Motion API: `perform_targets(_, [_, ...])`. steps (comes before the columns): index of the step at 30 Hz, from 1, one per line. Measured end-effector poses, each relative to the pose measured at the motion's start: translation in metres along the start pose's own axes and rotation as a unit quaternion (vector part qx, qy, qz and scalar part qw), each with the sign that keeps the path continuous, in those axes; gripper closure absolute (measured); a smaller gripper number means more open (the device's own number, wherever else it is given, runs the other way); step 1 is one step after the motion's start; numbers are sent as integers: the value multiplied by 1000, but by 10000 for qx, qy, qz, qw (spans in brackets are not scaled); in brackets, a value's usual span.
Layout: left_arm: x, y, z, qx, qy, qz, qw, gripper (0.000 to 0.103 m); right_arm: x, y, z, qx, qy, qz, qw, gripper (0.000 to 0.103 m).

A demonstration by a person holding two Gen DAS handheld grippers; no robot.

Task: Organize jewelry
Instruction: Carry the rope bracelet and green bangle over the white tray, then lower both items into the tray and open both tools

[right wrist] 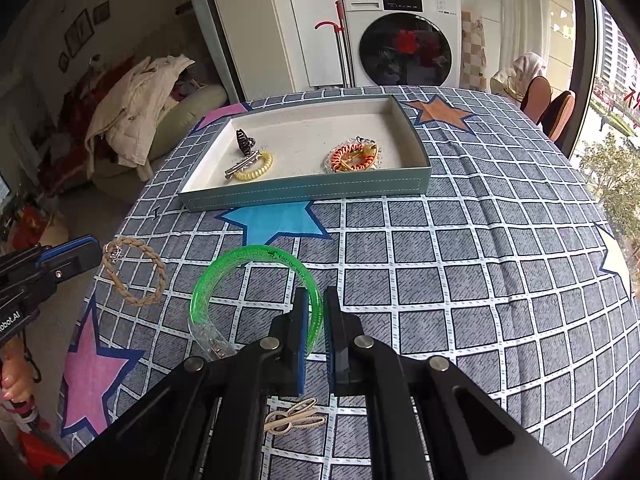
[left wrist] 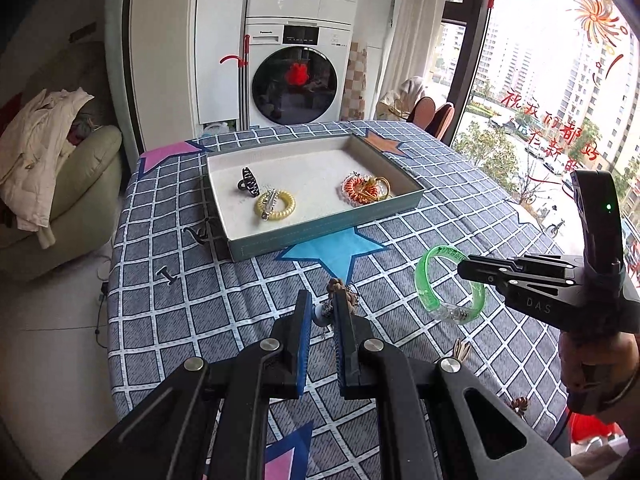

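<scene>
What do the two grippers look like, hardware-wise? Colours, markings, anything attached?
Both are matte black linkage frames with round silver pivot bolts. The left gripper and right gripper each have flat black fingers faced with ribbed blue pads. Seen from the side, the right one reads "DAS" in pale letters and carries a black module with a green LED. The left one's side shows white "Robot.AI" lettering.

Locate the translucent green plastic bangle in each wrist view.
Left wrist view: translucent green plastic bangle at centre-right, clamped by the right gripper.
Right wrist view: lower centre, rim pinched in the gripper.
Shared landmark: blue star on the tablecloth, just beyond it.
</scene>
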State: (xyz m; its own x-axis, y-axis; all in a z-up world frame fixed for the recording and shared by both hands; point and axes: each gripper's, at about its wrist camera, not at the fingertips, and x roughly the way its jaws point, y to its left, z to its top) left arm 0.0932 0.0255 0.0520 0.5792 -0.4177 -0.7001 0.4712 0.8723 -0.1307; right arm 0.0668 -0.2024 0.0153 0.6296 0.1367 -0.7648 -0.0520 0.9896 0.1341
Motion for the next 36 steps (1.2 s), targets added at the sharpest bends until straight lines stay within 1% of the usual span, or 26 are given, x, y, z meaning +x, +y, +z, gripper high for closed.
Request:
perform_targets(9, [13,-2,24,-147,-143,66,9998,73,0,-8,21,-2,-64,1,10000,95])
perform_targets(15, [28,5,51,-253,-292,119,9992,73,7,-15,52,52,-126,11,9999,95])
perform_targets(20, [47,18,75,-360,-354,256,9984,73,21,-21,81,110,-129,48,9998,95])
perform_targets(27, [88,30,99,-517,-254,350,9977,73,54,-28,117,66,-76,-151,9998,95])
perform_targets(32, [121,40,107,-685,-81,402,9968,73,80,-37,139,154,-19,-303,9994,95])
perform_targets(36, [144,51,109,-845,102,494,9951,73,102,-41,150,195,57,-397,9990,95])
